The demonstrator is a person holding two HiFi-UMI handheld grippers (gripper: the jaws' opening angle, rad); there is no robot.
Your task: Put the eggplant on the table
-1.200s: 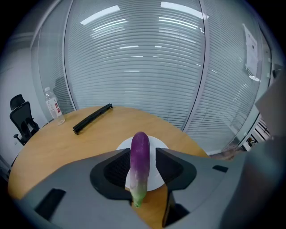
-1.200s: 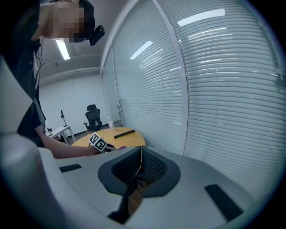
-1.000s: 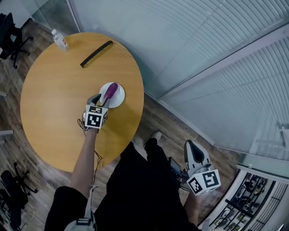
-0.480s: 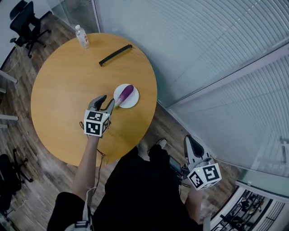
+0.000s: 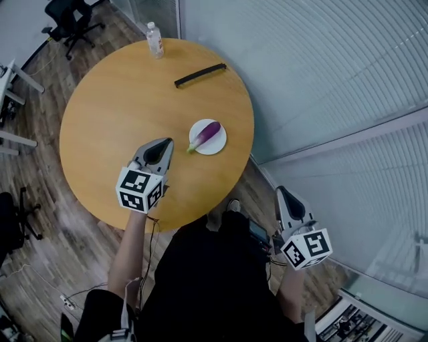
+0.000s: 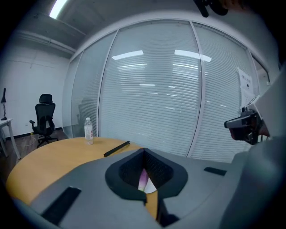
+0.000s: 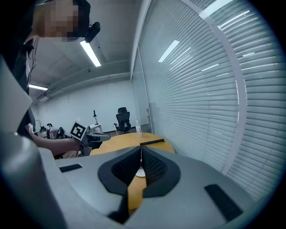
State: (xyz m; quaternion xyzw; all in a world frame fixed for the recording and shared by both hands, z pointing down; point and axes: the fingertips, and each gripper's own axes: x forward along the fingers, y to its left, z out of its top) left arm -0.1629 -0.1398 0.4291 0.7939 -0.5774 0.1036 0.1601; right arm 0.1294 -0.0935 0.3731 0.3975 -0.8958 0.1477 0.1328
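Note:
A purple eggplant (image 5: pixel 207 135) lies on a small white plate (image 5: pixel 218 145) near the right side of the round wooden table (image 5: pixel 114 113). My left gripper (image 5: pixel 166 143) hovers over the table, a short way left of the plate and apart from it. Its jaws are shut with nothing in them. In the left gripper view a sliver of the eggplant (image 6: pixel 143 178) shows past the closed jaws. My right gripper (image 5: pixel 281 194) is off the table at the person's right side, shut and empty, pointing toward the table and plate (image 7: pixel 140 172).
A water bottle (image 5: pixel 154 39) and a long black bar (image 5: pixel 200 75) sit at the table's far side. A glass wall with blinds (image 5: pixel 321 80) curves close round the right of the table. An office chair (image 5: pixel 67 17) stands on the wood floor beyond.
My left gripper has drawn back from the plate toward the near table edge, risen, and gone from open to shut with nothing in it. The eggplant stays on the plate.

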